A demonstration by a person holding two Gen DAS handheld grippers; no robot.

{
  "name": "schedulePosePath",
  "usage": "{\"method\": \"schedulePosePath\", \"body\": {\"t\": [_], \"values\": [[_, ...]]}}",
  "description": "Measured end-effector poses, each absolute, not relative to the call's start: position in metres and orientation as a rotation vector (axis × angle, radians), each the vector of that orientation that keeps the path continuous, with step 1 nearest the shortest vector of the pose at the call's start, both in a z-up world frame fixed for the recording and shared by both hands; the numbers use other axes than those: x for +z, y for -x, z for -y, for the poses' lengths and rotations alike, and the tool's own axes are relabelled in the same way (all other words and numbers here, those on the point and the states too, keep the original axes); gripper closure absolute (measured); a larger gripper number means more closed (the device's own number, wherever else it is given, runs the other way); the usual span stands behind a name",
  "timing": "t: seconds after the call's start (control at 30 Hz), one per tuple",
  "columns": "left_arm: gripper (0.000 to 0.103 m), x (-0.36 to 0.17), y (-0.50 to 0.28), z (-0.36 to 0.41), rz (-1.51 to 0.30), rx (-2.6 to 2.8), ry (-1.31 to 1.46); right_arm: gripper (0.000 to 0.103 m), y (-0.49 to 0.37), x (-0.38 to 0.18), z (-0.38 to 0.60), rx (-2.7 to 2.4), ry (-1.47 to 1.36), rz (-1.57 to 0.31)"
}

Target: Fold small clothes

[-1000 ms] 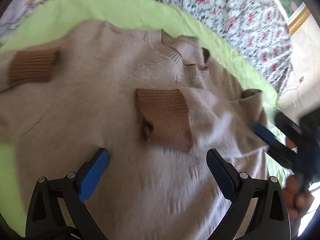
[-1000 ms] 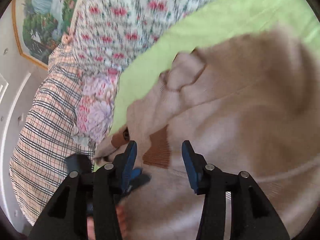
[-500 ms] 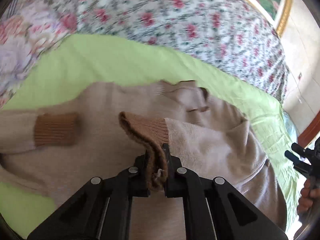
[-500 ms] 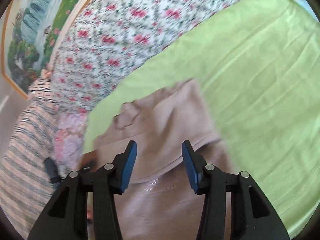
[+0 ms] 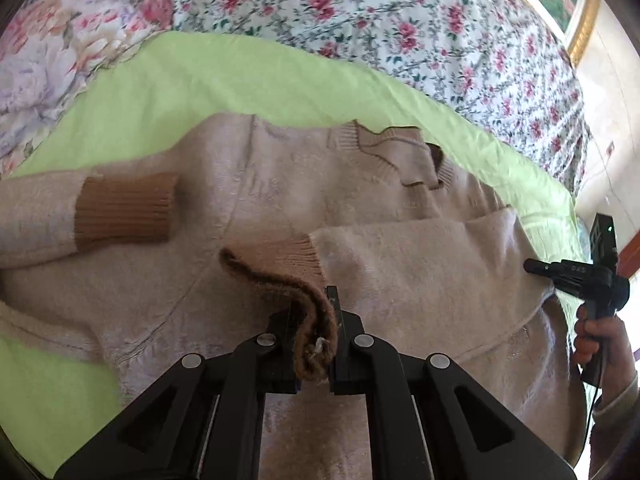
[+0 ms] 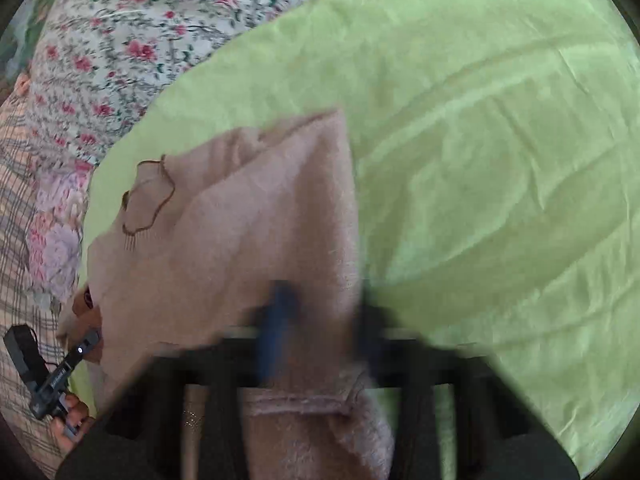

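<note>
A beige sweater [image 5: 280,184] with brown cuffs lies face up on a light green sheet [image 5: 224,76]. My left gripper [image 5: 316,320] is shut on the brown cuff [image 5: 280,276] of the sleeve folded across the chest, and holds it slightly raised. The other cuff [image 5: 124,208] rests flat at the left. In the blurred right wrist view my right gripper [image 6: 324,316] is closing its jaws on the sweater's [image 6: 248,216] side edge, with fabric between the pads. From the left wrist, the right gripper [image 5: 532,266] shows at the sweater's right edge.
A floral quilt [image 5: 400,28] lies beyond the green sheet, and a plaid cloth [image 6: 16,208] lies at the left. Bare green sheet [image 6: 500,160] spreads to the right of the sweater. A hand [image 6: 68,412] holds the left gripper [image 6: 86,340].
The left gripper went from open above the sleeve to shut on its cuff and lifted it. The right gripper swung over to the sweater's side edge, and its jaws came together on the fabric.
</note>
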State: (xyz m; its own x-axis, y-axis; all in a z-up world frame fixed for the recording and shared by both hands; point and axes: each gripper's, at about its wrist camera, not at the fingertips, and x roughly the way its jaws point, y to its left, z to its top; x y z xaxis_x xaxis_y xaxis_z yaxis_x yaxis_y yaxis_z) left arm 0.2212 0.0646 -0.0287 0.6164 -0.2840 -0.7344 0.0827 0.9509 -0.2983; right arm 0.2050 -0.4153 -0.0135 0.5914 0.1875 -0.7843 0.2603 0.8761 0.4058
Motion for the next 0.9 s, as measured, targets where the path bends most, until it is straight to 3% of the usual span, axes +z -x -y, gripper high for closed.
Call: {"method": "schedulePosePath", "body": {"t": [0.1, 0.27, 0.43, 0.5, 0.53, 0.6, 0.73, 0.8, 0.9], "values": [[0.096, -0.017, -0.218, -0.056, -0.839, -0.257, 0.247, 0.095, -0.187, 0.002, 0.431, -0.089, -0.536, -0.852], [0.096, -0.034, -0.226, -0.044, -0.893, -0.229, 0.2, 0.094, -0.188, -0.025, 0.427, -0.147, -0.471, -0.957], [0.091, -0.041, -0.214, -0.057, -0.908, -0.22, 0.22, 0.086, -0.173, 0.016, 0.394, -0.195, -0.35, -0.842], [0.09, -0.043, -0.212, -0.059, -0.919, -0.214, 0.223, 0.071, -0.173, 0.014, 0.379, -0.105, -0.352, -0.863], [0.089, -0.043, -0.211, -0.059, -0.921, -0.211, 0.22, 0.069, -0.175, 0.006, 0.377, -0.094, -0.363, -0.904], [0.087, -0.04, -0.205, -0.061, -0.916, -0.205, 0.208, 0.07, -0.173, -0.013, 0.384, -0.172, -0.357, -0.98], [0.086, -0.028, -0.183, -0.073, -0.9, -0.19, 0.164, 0.069, -0.151, 0.003, 0.39, -0.17, -0.455, -0.927], [0.079, -0.017, -0.174, -0.08, -0.878, -0.174, 0.133, 0.063, -0.136, 0.015, 0.382, -0.122, -0.473, -0.892], [0.047, 0.003, -0.168, -0.091, -0.831, -0.13, 0.065, 0.054, -0.122, 0.023, 0.358, -0.039, -0.479, -0.882]]}}
